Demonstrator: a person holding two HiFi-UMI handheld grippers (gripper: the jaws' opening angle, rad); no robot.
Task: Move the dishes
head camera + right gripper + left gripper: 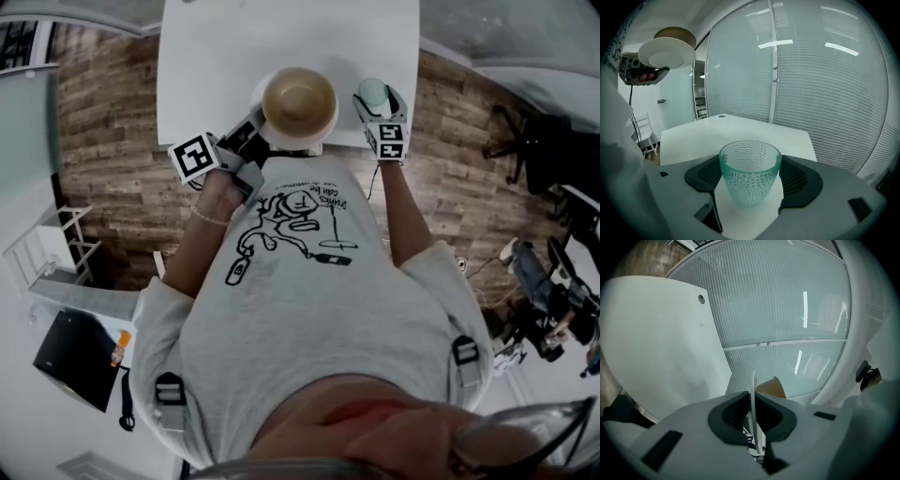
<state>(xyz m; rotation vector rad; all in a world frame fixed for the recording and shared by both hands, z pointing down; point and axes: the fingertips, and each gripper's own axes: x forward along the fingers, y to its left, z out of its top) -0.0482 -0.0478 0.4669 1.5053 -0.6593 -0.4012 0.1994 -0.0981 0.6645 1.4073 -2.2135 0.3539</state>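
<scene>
The weak point is the left gripper: its jaws are closed on nothing more than the thin rim of the white plate, which reaches out from them unsupported, with the brown bowl sitting loose on top. The head view puts this stack at the near edge of the white table, partly over the person's body and not over the tabletop. Any roll of that wrist would likely tip the plate, and the bowl, which nothing grips, could slide off and fall to the wooden floor. The stack's weight may also lever the rim out of the pads. The right gripper has its jaws closed on the dimpled green glass, a pad pressing each side (a smooth, tapering wall, so probably a slippery hold), and a squeeze that loosens could let it drop or tilt. Whether the glass's base touches the table is not clear from these angles, so dragging it sideways might catch the edge. The glass is just beside the plate, so a careless swing of either hand could knock them together.
</scene>
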